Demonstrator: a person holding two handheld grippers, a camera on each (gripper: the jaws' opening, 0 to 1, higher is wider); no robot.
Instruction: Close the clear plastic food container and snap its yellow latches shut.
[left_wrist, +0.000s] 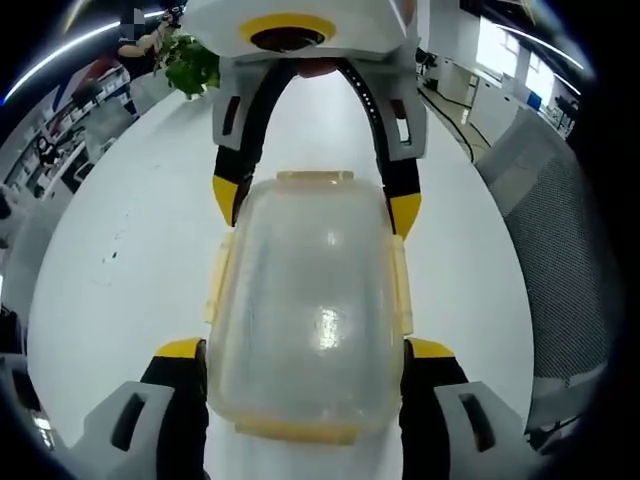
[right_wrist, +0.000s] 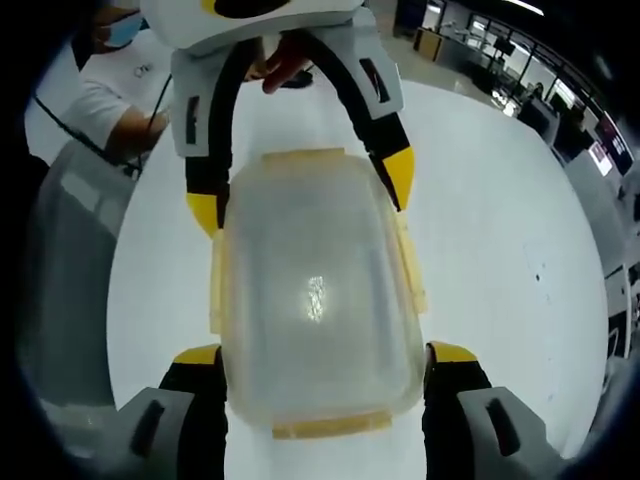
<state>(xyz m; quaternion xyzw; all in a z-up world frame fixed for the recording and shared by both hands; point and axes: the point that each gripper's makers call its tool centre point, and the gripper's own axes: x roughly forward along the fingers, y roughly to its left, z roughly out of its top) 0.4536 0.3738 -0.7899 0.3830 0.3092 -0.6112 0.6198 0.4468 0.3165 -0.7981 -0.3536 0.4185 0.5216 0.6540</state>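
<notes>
**Lid already on the container, latches waiting to be pressed**

In the left gripper view, the clear plastic container (left_wrist: 305, 310) lay on the white table (left_wrist: 120, 250), directly ahead of the left gripper (left_wrist: 305, 352) and between its two jaws. The yellow-tipped jaws stood apart, one at each long side of the near end of the box. They seemed to touch the walls, but I could not tell if they really pressed. At the far end, the right gripper (left_wrist: 315, 205) came from the opposite direction and bracketed the box in the same way. The lid looked seated on the base. The pale yellow latches (left_wrist: 400, 285) along the sides stood a little outward, so I judged they were not yet snapped.

In the right gripper view, the same container (right_wrist: 315, 300) sat between the open jaws of the right gripper (right_wrist: 322, 360), with the left gripper (right_wrist: 300, 190) at the far end. One side latch (right_wrist: 410, 270) flared out from the wall, and the end latch (right_wrist: 330, 424) nearest to this gripper lay flat.

The closing step seemed finished, and the latching step was in hand. The next move would call for pushing each flap down and inward against the rim while the other gripper steadies the box.

The container was a rounded rectangle of cloudy, semi-transparent plastic with a glossy highlight on top. The latches were thin, matte flaps. The table was smooth and a bit shiny.
</notes>
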